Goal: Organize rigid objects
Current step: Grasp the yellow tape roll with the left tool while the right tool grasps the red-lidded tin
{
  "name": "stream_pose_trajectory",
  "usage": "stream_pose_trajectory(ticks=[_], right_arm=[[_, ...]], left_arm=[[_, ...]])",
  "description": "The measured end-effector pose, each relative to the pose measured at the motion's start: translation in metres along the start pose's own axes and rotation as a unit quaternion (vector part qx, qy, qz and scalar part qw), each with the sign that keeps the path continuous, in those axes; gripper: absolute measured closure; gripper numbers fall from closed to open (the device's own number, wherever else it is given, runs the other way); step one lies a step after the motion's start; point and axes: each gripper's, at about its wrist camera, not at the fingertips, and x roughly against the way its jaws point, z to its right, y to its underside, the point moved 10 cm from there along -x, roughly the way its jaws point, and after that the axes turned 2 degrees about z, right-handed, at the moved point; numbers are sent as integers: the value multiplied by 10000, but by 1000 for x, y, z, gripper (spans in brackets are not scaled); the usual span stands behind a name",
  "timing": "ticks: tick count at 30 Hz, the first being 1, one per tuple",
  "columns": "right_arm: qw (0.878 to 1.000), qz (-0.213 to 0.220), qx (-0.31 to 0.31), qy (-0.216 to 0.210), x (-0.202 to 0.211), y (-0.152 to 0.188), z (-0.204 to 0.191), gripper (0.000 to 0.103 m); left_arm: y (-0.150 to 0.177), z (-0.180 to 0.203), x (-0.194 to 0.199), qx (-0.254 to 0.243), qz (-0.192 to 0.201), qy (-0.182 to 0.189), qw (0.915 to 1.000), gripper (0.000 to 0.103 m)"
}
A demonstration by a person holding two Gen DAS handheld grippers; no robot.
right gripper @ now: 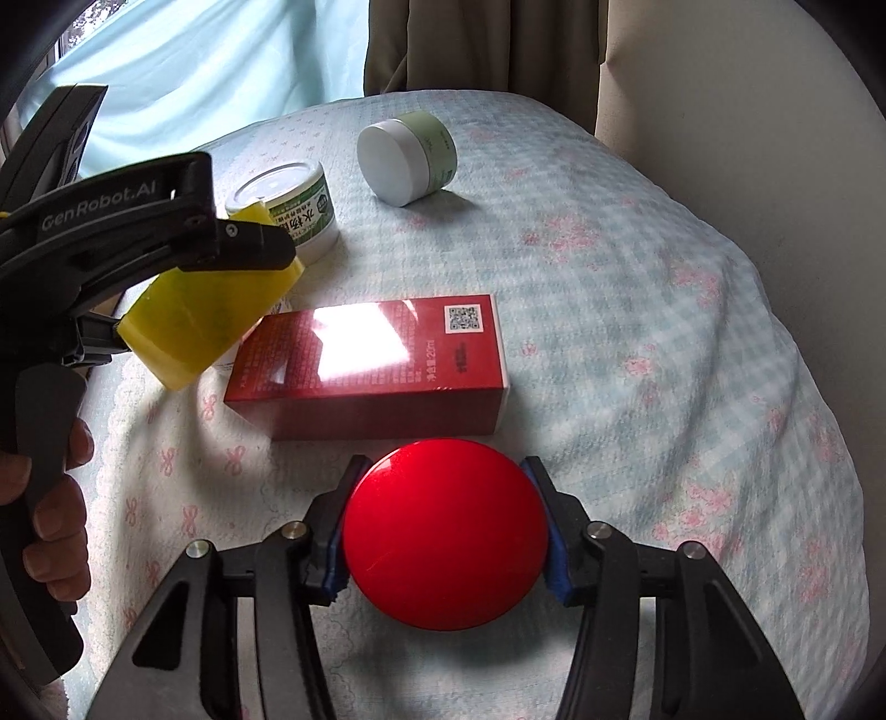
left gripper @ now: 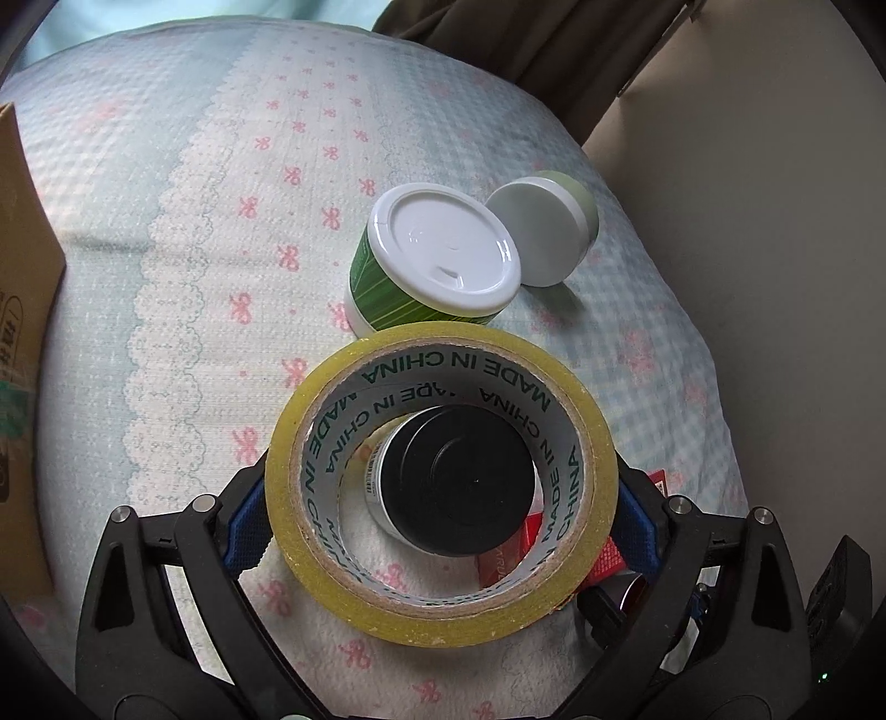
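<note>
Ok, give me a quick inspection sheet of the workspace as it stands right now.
Surface: bed cover, pale blue check with pink bows, rumpled.
Job's things: yellow tape roll; red round case; red box lying flat; green tub with white lid; pale green jar tipped on its side; black-lidded jar seen through the roll.
Clutter: cardboard box at the left edge.
Grippers: left gripper clamps the tape roll; right gripper has its pads against the red case.
Cables: nothing seen.
Surroundings: curtains, wall.
</note>
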Motion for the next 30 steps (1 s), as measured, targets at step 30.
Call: stream_pose_trajectory(ticks=[30], right_arm=[[9943, 927, 347, -404, 260, -126, -33, 53]], left_arm=[[-60, 60, 336, -227, 1219, -756, 9894, 7]])
